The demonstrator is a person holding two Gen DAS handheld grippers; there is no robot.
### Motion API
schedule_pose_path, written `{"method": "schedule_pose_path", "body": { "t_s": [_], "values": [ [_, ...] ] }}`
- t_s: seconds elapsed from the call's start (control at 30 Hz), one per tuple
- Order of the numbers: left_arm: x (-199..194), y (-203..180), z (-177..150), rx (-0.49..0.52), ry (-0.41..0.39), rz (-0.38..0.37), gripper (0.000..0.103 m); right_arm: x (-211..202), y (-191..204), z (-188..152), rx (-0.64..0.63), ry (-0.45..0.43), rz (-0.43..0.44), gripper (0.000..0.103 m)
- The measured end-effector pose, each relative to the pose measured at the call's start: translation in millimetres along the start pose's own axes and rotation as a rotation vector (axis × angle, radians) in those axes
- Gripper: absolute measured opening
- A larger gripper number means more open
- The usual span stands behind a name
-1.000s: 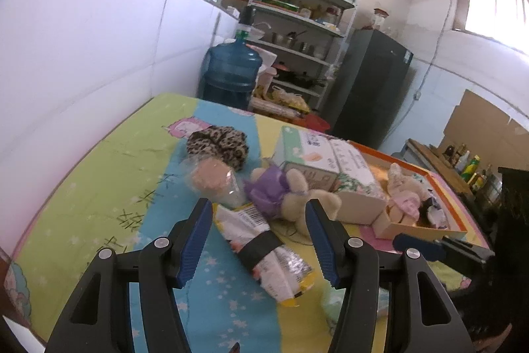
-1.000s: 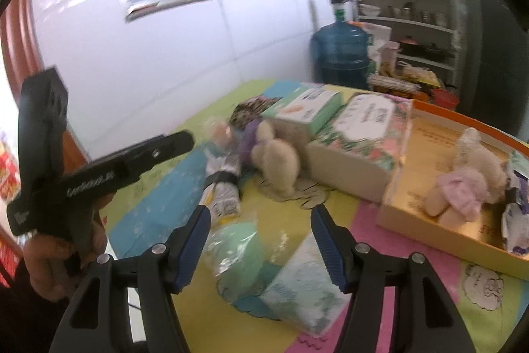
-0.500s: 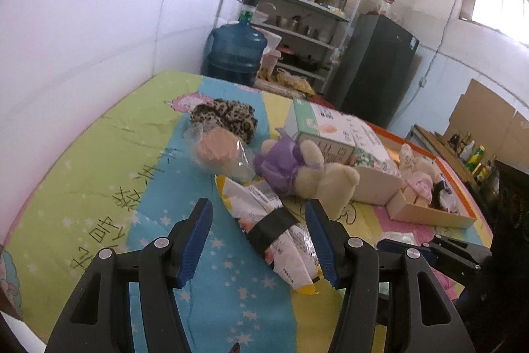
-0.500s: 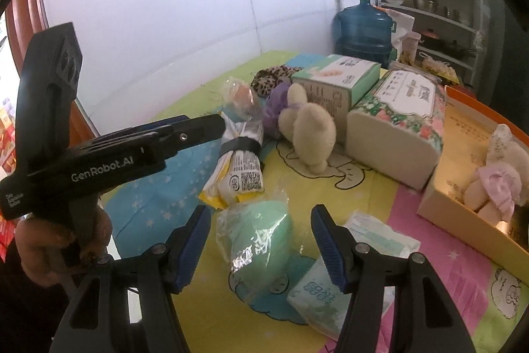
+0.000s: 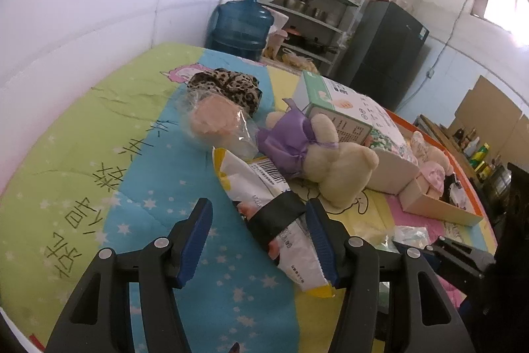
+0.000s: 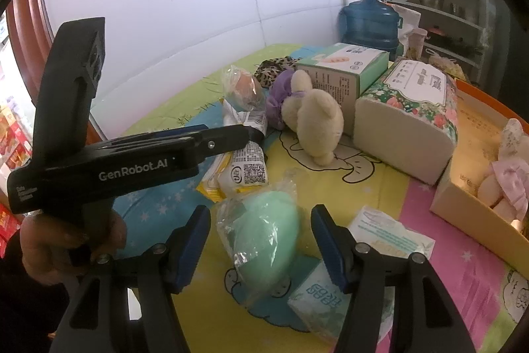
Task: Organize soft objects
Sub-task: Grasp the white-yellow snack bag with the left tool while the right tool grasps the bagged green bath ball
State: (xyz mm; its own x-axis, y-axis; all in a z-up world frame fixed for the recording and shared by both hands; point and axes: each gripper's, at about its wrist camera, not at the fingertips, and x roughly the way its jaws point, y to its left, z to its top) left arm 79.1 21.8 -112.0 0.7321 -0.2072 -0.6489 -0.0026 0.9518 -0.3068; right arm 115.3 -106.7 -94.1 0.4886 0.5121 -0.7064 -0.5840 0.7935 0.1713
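My left gripper (image 5: 259,242) is open, its jaws on either side of a white and yellow packet with a black band (image 5: 276,217) lying on the mat. My right gripper (image 6: 261,248) is open around a green sponge in a clear bag (image 6: 264,229). A cream teddy bear in a purple dress (image 5: 317,151) lies beyond the packet, and also shows in the right wrist view (image 6: 309,114). A pink sponge in a bag (image 5: 215,118), a leopard-print cloth (image 5: 226,83) and tissue packs (image 6: 334,300) lie nearby.
An orange-rimmed cardboard tray (image 6: 476,210) at the right holds a pink-dressed plush (image 6: 506,174). Two tissue boxes (image 6: 410,108) stand beside it. A blue water bottle (image 5: 241,25) and shelves stand behind. A white wall runs along the left.
Both grippers have moved lower and closer to the mat. The left has closed in on the banded packet, the right on the green bagged sponge. Both stay open.
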Motion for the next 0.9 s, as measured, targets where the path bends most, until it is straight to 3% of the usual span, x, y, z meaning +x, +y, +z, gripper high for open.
{"method": "schedule_pose_path", "body": {
  "t_s": [0.2,0.43,0.67,0.9],
  "values": [
    [14.1,-2.1,-0.4,-0.055,0.042,-0.043,0.066,1.9,-7.8,0.8,0.012,-0.008,0.031,0.063],
    [25.4,-21.5,1.1,0.008,0.053,0.001,0.067,3.2,-14.4,1.2,0.025,-0.01,0.063,0.063],
    [24.4,-19.7,0.9,-0.004,0.042,-0.003,0.059,3.3,-19.5,0.7,0.046,-0.019,0.067,0.046],
    [18.2,-15.1,-1.4,-0.007,0.029,-0.011,0.057,-0.5,-15.2,-1.8,0.032,-0.031,0.066,0.042]
  ]
}}
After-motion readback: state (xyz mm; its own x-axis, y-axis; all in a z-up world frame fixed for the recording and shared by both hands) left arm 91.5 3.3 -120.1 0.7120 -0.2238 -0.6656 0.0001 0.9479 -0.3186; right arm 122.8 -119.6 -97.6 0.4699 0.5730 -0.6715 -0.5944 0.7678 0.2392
